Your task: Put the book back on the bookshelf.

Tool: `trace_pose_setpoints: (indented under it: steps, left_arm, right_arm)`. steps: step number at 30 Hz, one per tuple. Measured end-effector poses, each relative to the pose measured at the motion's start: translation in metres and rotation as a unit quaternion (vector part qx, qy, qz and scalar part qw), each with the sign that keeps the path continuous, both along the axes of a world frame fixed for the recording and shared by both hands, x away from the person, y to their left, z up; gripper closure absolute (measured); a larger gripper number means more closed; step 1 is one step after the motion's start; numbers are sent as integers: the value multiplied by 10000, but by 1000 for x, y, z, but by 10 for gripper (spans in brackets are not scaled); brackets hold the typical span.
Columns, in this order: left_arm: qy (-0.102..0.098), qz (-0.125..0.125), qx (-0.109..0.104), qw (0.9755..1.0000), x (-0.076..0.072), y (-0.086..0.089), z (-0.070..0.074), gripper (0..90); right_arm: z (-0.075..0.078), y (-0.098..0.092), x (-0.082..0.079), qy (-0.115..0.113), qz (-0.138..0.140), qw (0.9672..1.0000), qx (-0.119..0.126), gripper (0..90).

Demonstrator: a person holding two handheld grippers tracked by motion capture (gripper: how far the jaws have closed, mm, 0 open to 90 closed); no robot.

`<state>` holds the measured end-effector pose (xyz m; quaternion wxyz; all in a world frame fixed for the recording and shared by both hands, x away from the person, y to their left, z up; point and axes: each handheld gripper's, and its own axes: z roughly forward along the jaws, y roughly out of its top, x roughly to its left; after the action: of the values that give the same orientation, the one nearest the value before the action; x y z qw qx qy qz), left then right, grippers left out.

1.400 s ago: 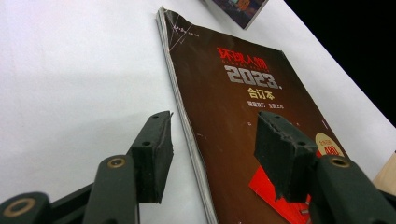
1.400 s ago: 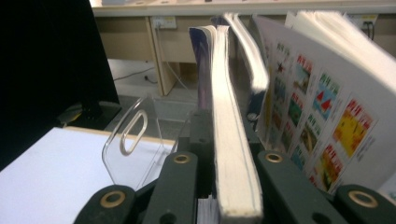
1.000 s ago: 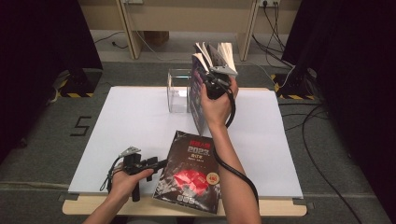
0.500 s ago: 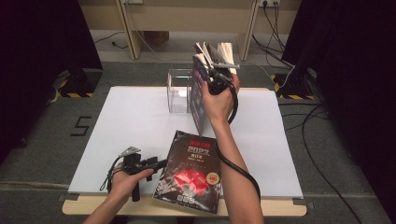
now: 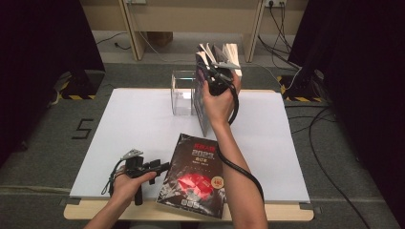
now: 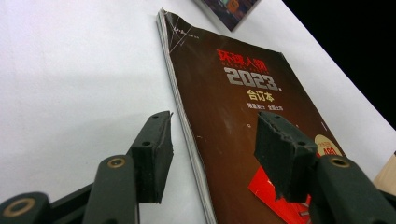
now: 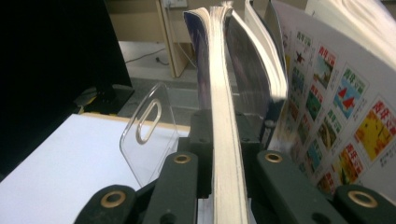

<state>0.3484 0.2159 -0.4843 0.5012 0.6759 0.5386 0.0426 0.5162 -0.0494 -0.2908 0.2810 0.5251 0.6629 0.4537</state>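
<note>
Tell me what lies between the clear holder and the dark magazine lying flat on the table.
Bare white table, apart from the lower corner of the upright magazine held in the right tongs. The high view shows the clear holder and the flat magazine.

Right gripper (image 5: 216, 71) raised beyond clear acrylic holder (image 5: 183, 92), jaws just closing on fanned magazine (image 5: 220, 58). Dark magazine (image 5: 193, 177) flat, nearer than holder. Left gripper (image 5: 160, 167) beside its edge.

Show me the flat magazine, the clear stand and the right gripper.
Flat magazine (image 5: 193, 179), high view, middle of its dark cover.
Clear stand (image 7: 147, 135), right gripper view, its transparent side wall.
Right gripper (image 7: 227, 140), right gripper view, between its fingertips.
</note>
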Motion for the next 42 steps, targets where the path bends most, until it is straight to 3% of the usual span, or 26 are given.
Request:
trace_pose_setpoints:
  steps: [4, 18, 30, 42]
  left_arm:
    - [-36, 17, -22, 10000, 0, 0, 1, 458]
    - [-38, -8, -9, 10000, 0, -1, -1, 457]
    - [-26, 2, 15, 10000, 0, 0, 0, 457]
    - [-21, -6, -4, 10000, 0, -1, -1, 457]
  right_arm:
    - [3, 3, 3, -177, -59, 9998, 26, 829]
    - [-8, 8, 25, -165, -266, 9995, -18, 828]
    - [-11, 10, 29, -225, -373, 9990, -67, 827]
    - [-2, 8, 31, 88, -122, 9998, 152, 781]
